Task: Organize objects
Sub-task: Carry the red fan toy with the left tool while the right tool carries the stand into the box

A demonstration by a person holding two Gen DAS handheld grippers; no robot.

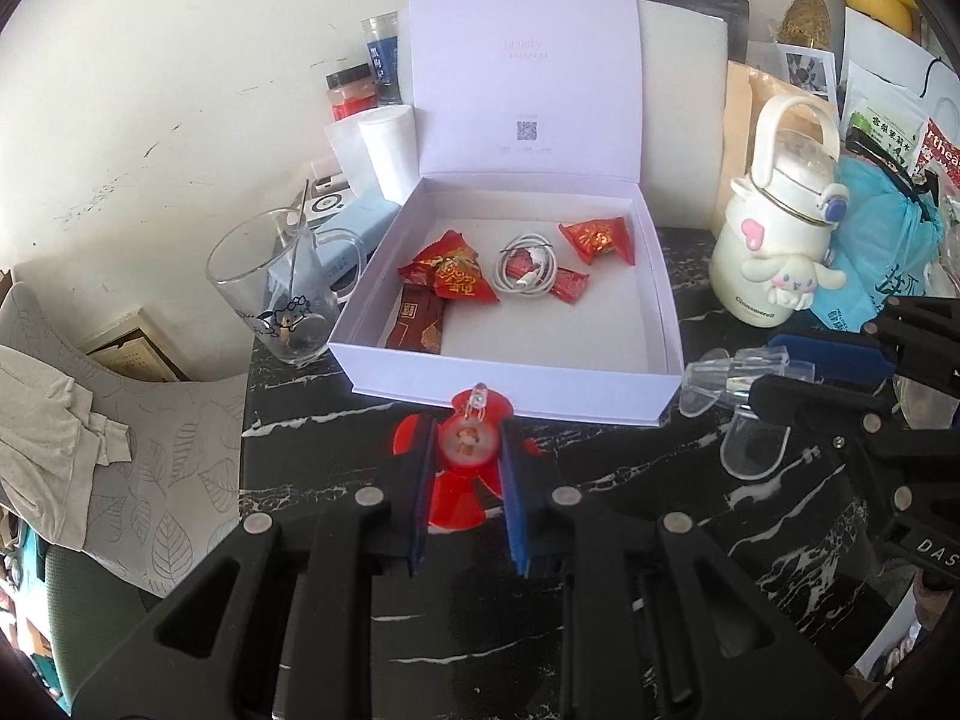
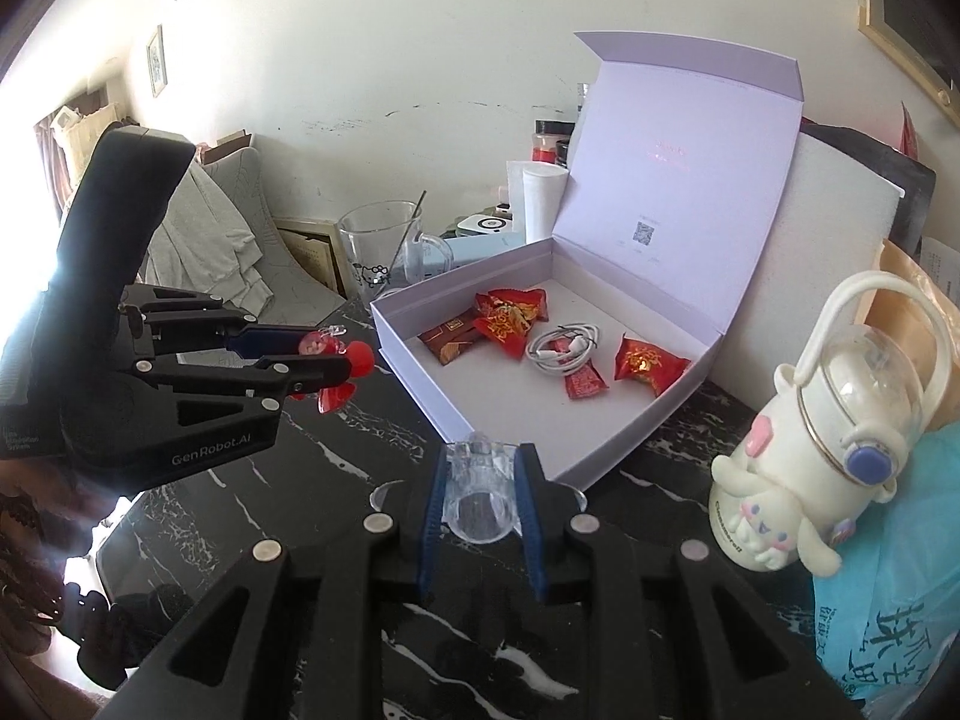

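Note:
An open white box (image 1: 663, 324) (image 2: 414, 354) stands on the black marble table (image 1: 336, 468). Inside lie red candy packets (image 1: 459, 276) (image 2: 510, 312), a brown packet (image 1: 417, 324) and a coiled white cable (image 1: 525, 270) (image 2: 561, 348). My left gripper (image 1: 465, 456) (image 2: 324, 354) is shut on a red plastic fan-shaped toy (image 1: 462, 447) (image 2: 351, 360), just in front of the box. My right gripper (image 2: 480, 480) (image 1: 762, 372) is shut on a clear plastic fan-shaped toy (image 2: 480, 480) (image 1: 732, 372), by the box's near right corner.
A glass mug (image 1: 282, 288) (image 2: 384, 246) with a stirrer stands left of the box. A white cartoon bottle (image 1: 774, 234) (image 2: 822, 456) and blue bag (image 1: 882, 258) stand right. Jars (image 1: 351, 93), tissue roll (image 1: 387, 150) and packages crowd the back. A chair with cloth (image 1: 72, 408) stands left.

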